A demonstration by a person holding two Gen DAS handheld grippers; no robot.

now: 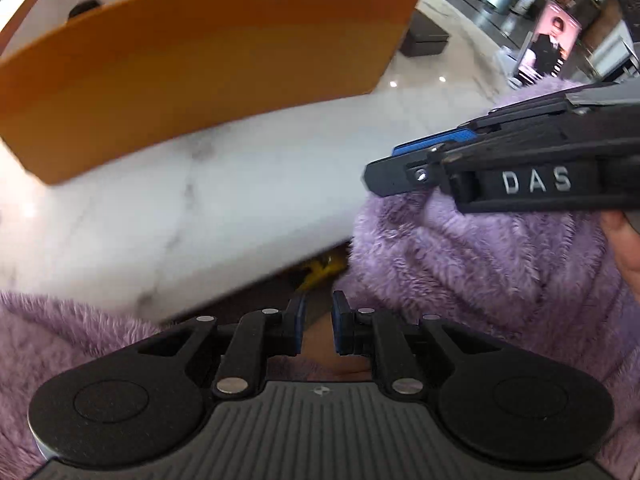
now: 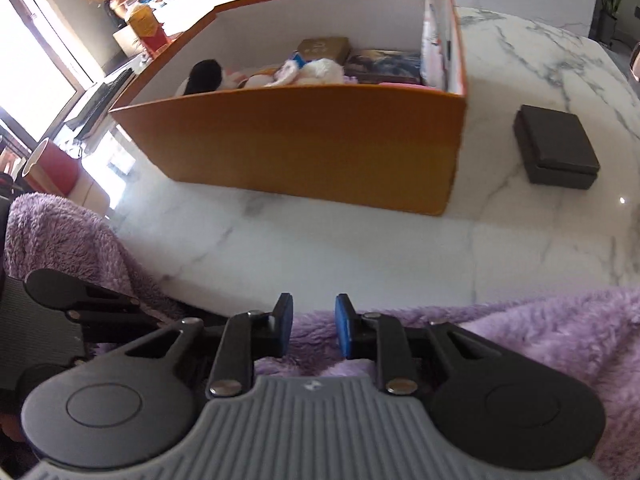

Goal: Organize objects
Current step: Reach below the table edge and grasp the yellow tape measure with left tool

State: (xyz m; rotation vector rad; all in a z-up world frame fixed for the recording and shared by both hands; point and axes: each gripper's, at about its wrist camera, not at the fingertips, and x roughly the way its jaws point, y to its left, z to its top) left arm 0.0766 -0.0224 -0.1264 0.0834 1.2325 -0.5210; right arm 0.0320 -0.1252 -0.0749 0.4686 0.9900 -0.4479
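Both tools sit low at the near edge of the marble counter (image 2: 360,240), over the person's purple fleece garment (image 1: 480,264), and neither carries anything. The left hand-held gripper (image 1: 318,326) has its blue pads drawn nearly together with only a narrow slit between them and nothing in it. The right hand-held gripper (image 2: 314,330) also has its jaws pulled in close, with just fleece showing behind the gap; I judge nothing is pinched, though the pile lies right beneath the pads. That is the first hazard: jaws this near the fabric could snag the loose pile and drag the garment along when a hand lifts. The orange box (image 2: 320,148) stands toward the far middle of the counter, already holding a plush toy (image 2: 316,70), a brown carton (image 2: 324,49) and some flat packs. The small black box (image 2: 556,146) sits outside it, to the right of the orange box's right wall and well apart from both tools; it looks like the piece left to put away. Reaching it with jaws this narrow would only push it across the smooth marble, perhaps toward the right edge. The two tools are also close together in the left wrist view, so a crossing reach could knock them into one another.
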